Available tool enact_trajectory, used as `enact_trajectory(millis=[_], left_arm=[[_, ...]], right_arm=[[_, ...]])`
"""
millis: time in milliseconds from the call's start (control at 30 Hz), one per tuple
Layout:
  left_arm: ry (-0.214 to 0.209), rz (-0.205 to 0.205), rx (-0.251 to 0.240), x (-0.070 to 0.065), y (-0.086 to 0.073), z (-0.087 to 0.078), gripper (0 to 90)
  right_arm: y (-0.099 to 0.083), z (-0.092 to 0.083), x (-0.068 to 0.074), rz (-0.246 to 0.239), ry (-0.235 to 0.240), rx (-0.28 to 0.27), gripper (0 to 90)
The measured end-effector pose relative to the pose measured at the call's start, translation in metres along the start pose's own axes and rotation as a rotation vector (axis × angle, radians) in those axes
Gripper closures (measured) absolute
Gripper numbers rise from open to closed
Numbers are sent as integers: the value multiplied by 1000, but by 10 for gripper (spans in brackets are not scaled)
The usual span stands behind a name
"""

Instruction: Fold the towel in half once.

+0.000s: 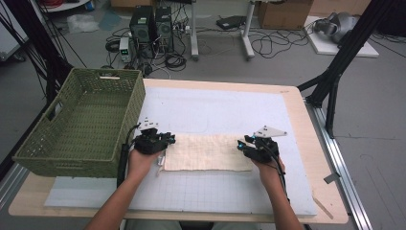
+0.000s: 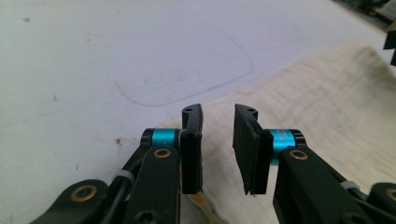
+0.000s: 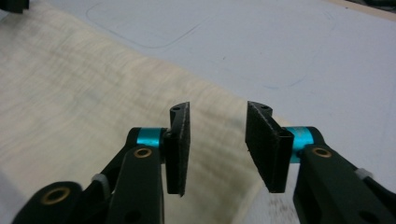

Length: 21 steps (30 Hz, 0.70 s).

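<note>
- While the cream rectangular woven cloth lies flat on the worktop, both ends remain ungripped.
- Left tongs: jaws parted, astride its edge.
- Right tongs: jaws parted likewise.
- Green wicker basket: seemingly empty.

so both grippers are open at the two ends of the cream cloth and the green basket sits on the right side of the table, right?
Nearly. Both the left gripper and the right gripper are open at the ends of the cream cloth, but the high view shows the green basket on the table's left side, not the right.

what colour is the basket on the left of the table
Olive green woven basket, clearest in the high view.
</note>
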<state>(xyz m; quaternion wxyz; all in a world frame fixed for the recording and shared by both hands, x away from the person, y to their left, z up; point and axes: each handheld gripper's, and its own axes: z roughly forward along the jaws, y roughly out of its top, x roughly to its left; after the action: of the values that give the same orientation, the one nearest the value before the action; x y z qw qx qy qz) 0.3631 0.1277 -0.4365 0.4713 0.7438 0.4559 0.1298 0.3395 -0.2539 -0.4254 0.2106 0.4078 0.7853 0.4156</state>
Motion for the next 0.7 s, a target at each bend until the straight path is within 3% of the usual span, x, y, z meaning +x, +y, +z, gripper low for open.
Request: enact_trajectory(millis=[133,233,400,467,533,600,700], left_arm=[[53,-18,91,5,-3,13,725],[85,-4,81,4,-3,13,741],[166,61,85,5,-7,11,722],[151,36,73,7,-9,9,710],[158,59,78,6,-8,9,708],[158,55,77,6,-8,9,704],[105,34,56,6,-5,2,660]], right_arm=[[-1,22,-4,0,-13,64,645],[-6,30,-8,21,-24,117,645],[-8,25,-13,32,-55,122,641],[-12,21,-14,23,-70,111,636],[-15,17,-15,26,-79,108,600],[-17,12,-17,39,-92,115,571],[-20,0,-20,52,-93,86,528]])
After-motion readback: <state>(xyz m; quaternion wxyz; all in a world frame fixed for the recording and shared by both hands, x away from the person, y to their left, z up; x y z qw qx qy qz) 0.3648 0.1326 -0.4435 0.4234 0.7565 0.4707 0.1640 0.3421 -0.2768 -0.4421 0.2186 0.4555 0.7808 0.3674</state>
